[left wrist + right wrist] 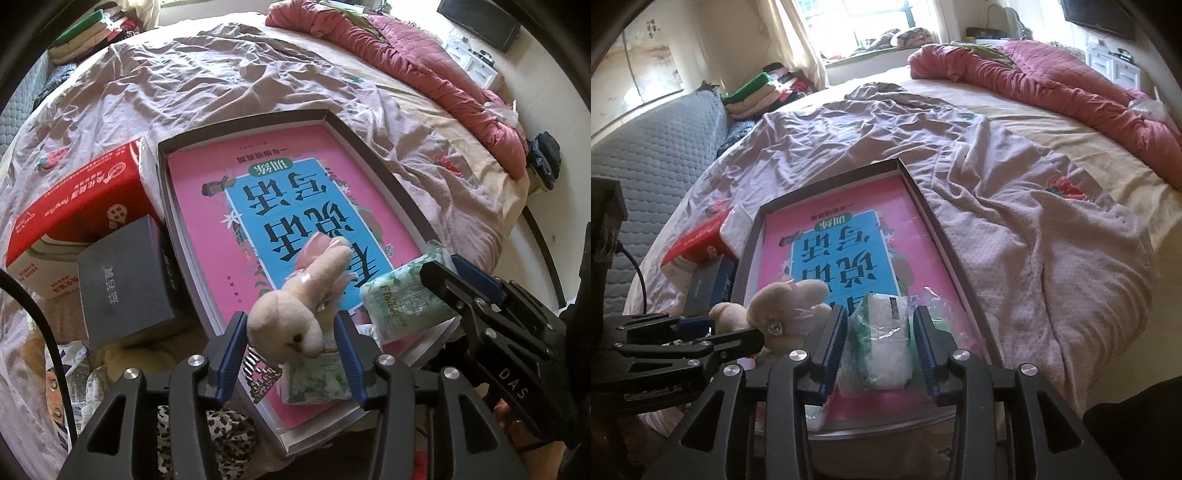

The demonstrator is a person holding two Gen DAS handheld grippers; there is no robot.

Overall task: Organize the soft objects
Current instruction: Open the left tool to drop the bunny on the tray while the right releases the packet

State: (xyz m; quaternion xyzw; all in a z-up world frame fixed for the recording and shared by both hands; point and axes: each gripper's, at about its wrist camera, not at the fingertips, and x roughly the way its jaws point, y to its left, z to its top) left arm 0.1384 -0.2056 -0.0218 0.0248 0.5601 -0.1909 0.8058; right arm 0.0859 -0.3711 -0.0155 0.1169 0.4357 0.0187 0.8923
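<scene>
A cream plush bunny with a pink bow lies at the near end of a shallow grey tray, on the pink and blue book cover inside it. My left gripper is open, its blue pads either side of the bunny's head, with a gap at the right pad. Under the bunny lies a green floral tissue pack. A second tissue pack sits in the tray between the open fingers of my right gripper, with slim gaps on both sides. That pack and the right gripper show at the right of the left wrist view; the bunny and left gripper show at the left of the right wrist view.
Left of the tray stand a red carton and a dark grey box. Leopard-print cloth lies near the bed's front edge. A red quilt is heaped at the far right, and folded clothes are stacked at the far left.
</scene>
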